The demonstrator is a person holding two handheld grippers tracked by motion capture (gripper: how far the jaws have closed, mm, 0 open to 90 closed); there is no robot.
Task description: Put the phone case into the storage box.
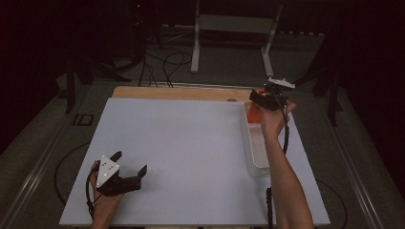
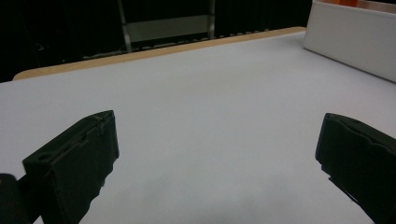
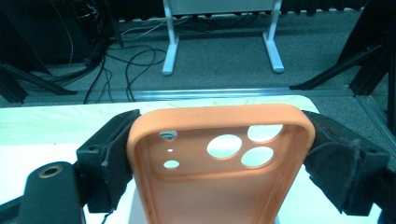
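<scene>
Left gripper: near edge of the table, jaws spread wide, nothing between them; its own view shows bare table between the jaws.
Tray: white, along the table's right side; the left gripper view shows its side wall.
Right gripper: over the tray's far end, jaws closed on the sides of an orange phone case.
Phone case: the high view shows only an orange patch; the right gripper view shows its camera holes and rim.
</scene>
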